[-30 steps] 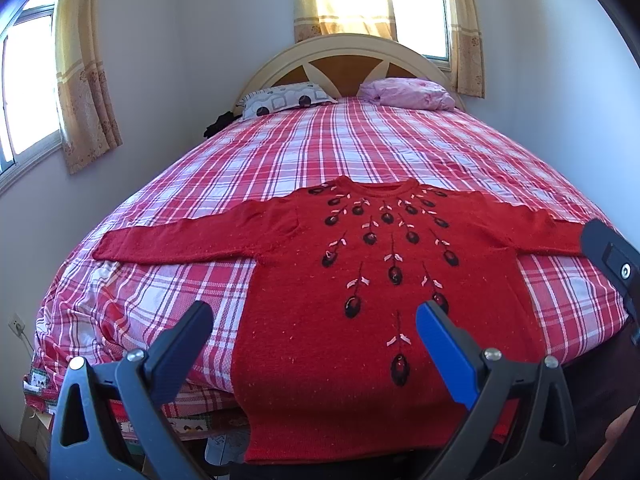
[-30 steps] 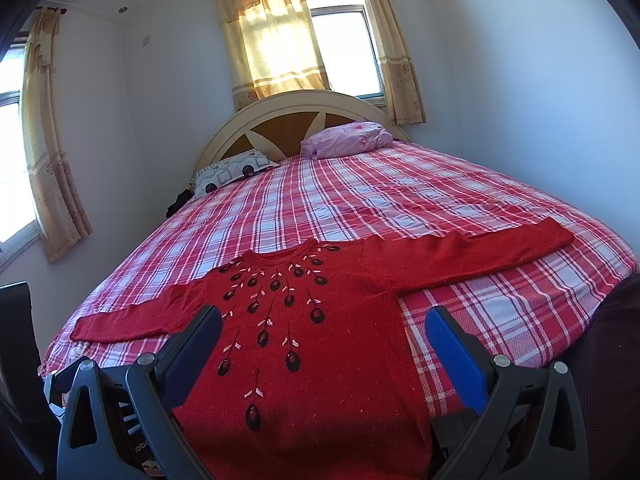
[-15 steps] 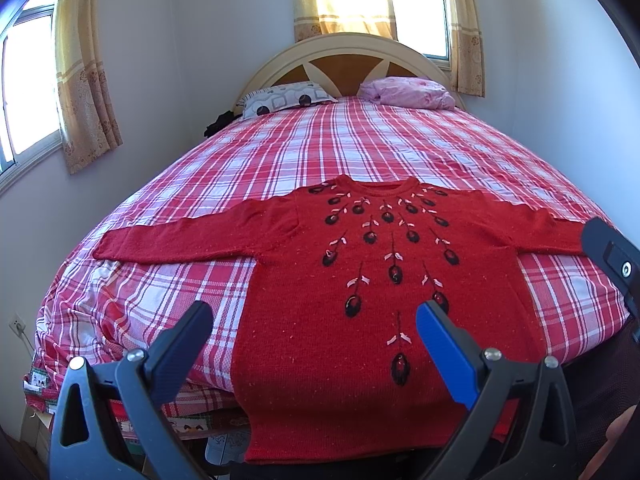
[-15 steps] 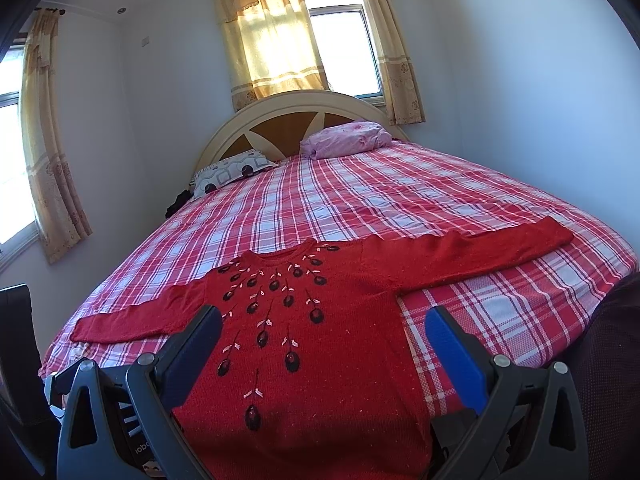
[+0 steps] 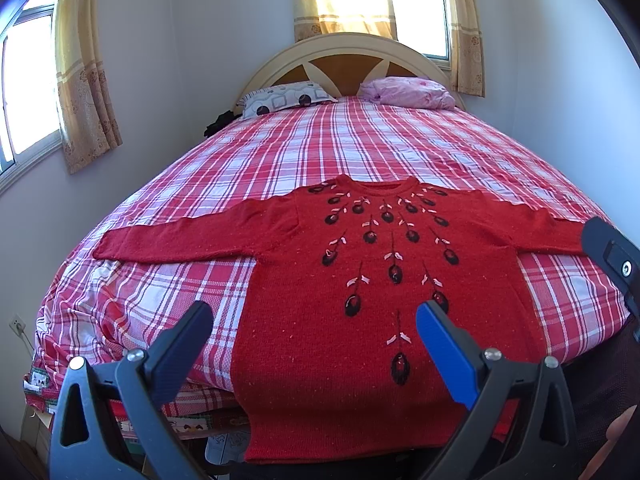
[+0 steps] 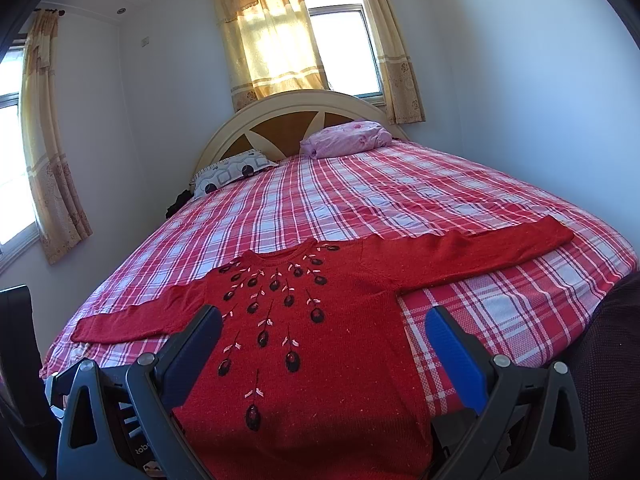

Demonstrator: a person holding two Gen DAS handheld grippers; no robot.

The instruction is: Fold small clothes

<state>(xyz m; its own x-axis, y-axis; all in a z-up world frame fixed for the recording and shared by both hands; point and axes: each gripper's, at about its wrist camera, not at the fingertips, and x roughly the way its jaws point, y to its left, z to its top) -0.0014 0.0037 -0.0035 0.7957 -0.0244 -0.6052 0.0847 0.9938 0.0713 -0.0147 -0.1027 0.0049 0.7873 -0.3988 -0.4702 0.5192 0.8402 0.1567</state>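
Plainly, the red sweater point(image 5: 340, 320) lay face up and spread flat at the foot of the bed point(image 5: 360, 144), both sleeves stretched straight out to the sides and its hem hanging a little over the near edge. No fold had been started, by the look of it. The left gripper point(image 5: 314, 332) and the right gripper point(image 6: 322, 334) both hovered above the lower body of the garment, fingers wide apart and holding nothing. A good first move would have been to take one sleeve near its cuff and lay it across the chest, keeping the knit flat so it did not bunch. Two pillows point(image 5: 288, 98) sat well apart by the headboard point(image 5: 352, 46), and nothing on the plaid cover seemed to block the work.
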